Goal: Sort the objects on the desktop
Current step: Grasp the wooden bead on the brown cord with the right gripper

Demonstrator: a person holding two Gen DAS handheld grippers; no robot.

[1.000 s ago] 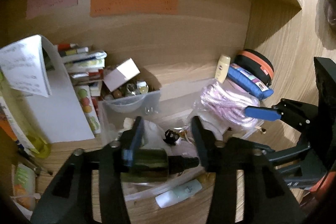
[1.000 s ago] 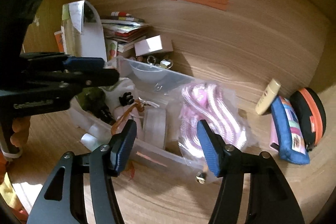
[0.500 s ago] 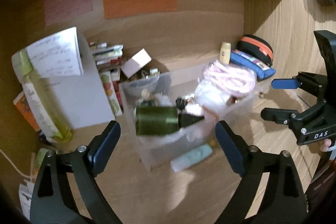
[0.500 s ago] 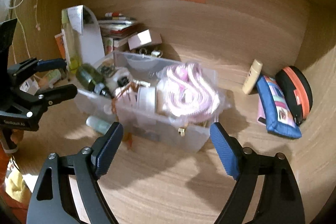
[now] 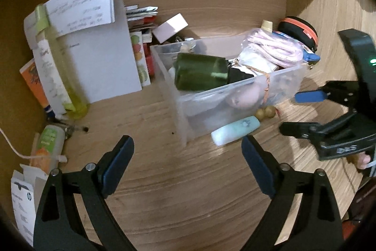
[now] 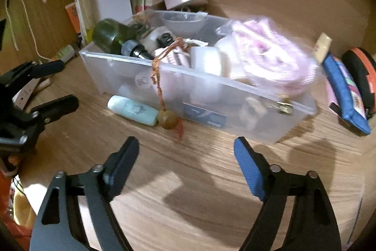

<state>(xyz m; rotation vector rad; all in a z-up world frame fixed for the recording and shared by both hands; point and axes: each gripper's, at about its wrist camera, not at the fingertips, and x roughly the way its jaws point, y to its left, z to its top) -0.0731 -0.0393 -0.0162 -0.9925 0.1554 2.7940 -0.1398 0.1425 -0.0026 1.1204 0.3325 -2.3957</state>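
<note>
A clear plastic bin (image 5: pixel 181 114) (image 6: pixel 235 91) stands on the wooden desk. In it lie a dark green bottle (image 5: pixel 199 72) (image 6: pixel 110 35), a bagged pink rope (image 5: pixel 275 51) (image 6: pixel 270 58) and small items. A pale mint tube (image 5: pixel 235 129) (image 6: pixel 132 109) and a brown bead on a cord (image 6: pixel 167 119) lie at the bin's front. My left gripper (image 5: pixel 186 162) is open and empty, back from the bin. My right gripper (image 6: pixel 185 162) is open and empty; it also shows in the left wrist view (image 5: pixel 305 109).
Books, papers and a white folder (image 5: pixel 103 55) stand at the back left. A blue pouch (image 6: pixel 345 88) and a black and orange case (image 6: pixel 362 72) lie right of the bin. A small orange tube (image 5: pixel 48 145) and cable lie left.
My left gripper let go of the green bottle, which now lies in the bin, and opened wide. Both grippers have drawn back from the bin.
</note>
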